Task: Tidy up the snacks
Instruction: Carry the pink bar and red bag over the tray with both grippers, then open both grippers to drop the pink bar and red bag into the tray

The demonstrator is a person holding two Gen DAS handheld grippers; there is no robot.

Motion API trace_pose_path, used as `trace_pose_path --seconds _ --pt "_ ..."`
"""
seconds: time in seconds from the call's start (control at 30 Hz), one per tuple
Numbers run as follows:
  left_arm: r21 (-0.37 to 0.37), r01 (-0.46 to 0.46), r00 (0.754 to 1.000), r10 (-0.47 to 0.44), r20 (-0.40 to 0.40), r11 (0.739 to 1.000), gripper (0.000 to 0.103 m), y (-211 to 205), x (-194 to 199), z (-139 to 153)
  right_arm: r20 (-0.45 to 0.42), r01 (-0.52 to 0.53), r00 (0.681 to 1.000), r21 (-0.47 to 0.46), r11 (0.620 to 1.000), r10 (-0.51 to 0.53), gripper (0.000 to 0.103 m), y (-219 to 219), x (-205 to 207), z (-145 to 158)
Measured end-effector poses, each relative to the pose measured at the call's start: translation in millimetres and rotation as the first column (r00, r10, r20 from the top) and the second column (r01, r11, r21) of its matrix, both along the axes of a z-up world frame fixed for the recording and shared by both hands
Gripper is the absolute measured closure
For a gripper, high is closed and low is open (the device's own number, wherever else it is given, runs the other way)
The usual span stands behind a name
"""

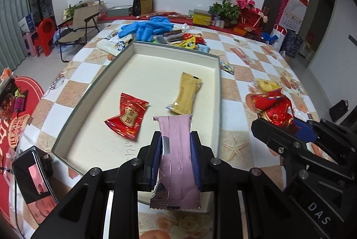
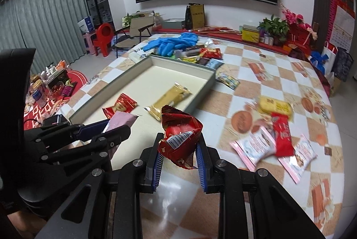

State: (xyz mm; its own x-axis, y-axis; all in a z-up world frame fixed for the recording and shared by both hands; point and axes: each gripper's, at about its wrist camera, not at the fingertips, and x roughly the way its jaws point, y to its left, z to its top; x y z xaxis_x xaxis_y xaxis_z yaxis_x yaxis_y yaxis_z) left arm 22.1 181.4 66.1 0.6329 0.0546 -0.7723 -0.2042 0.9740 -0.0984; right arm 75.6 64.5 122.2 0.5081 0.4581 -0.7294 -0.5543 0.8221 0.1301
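A shallow cream box (image 1: 125, 55) (image 2: 142, 64) lies on the checkered table. Inside it lie a red candy wrapper (image 1: 127, 115) (image 2: 120, 106) and a gold snack bar (image 1: 186, 92) (image 2: 169, 98). My left gripper (image 1: 176, 149) (image 2: 116, 125) is shut on a pink snack packet (image 1: 178, 163) (image 2: 121, 120), held over the box's near edge. My right gripper (image 2: 179, 149) (image 1: 290, 125) is shut on a crumpled red snack bag (image 2: 180, 134) (image 1: 274, 108), just right of the box above the table.
Blue gloves (image 1: 147, 26) (image 2: 171, 42) and a heap of snacks (image 1: 187, 38) (image 2: 200, 55) lie behind the box. A yellow packet (image 2: 275, 106), a red bar (image 2: 282, 134) and pink packets (image 2: 256, 146) lie at the right. A phone (image 1: 33, 178) rests near the box's left corner.
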Motion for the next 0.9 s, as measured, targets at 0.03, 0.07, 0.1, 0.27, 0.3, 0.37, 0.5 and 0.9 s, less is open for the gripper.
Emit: trace_pose_path --seconds 0.03,0.07,0.1,0.27,0.3,0.37,0.5,0.9 --pt "0.000 -0.003 1.000 0.003 -0.002 1.000 0.076 2 1 0 0.000 -0.005 1.000 0.001 1.000 0.005 0.075 4 2 1" --pt "0.002 -0.007 1.000 0.007 -0.006 1.000 0.076 4 3 -2 -0.003 -0.011 1.000 0.002 1.000 0.011 0.075 8 5 1" --pt "0.003 -0.010 1.000 0.010 -0.009 1.000 0.076 5 4 -2 -0.006 -0.017 1.000 0.002 1.000 0.017 0.075 12 7 1" --pt "-0.019 -0.034 0.999 0.034 -0.038 0.999 0.076 20 13 -11 -0.025 -0.035 0.999 -0.006 0.999 0.035 0.075 27 16 -4" --pt "-0.023 -0.041 0.998 0.040 -0.041 0.999 0.076 24 15 -12 -0.034 -0.040 0.999 -0.008 0.999 0.039 0.075 30 19 -7" --pt "-0.077 -0.060 0.997 0.056 -0.050 0.995 0.076 38 20 -14 -0.045 -0.041 0.998 -0.015 0.999 0.041 0.075 35 25 -10" --pt "-0.124 -0.097 0.993 0.087 -0.083 0.988 0.076 63 36 -17 -0.082 -0.055 0.995 -0.031 0.998 0.053 0.075 53 46 -16" --pt "-0.103 -0.165 0.984 0.157 -0.082 0.981 0.056 90 55 -9 -0.141 -0.050 0.989 -0.118 0.992 0.033 0.067 110 108 -38"
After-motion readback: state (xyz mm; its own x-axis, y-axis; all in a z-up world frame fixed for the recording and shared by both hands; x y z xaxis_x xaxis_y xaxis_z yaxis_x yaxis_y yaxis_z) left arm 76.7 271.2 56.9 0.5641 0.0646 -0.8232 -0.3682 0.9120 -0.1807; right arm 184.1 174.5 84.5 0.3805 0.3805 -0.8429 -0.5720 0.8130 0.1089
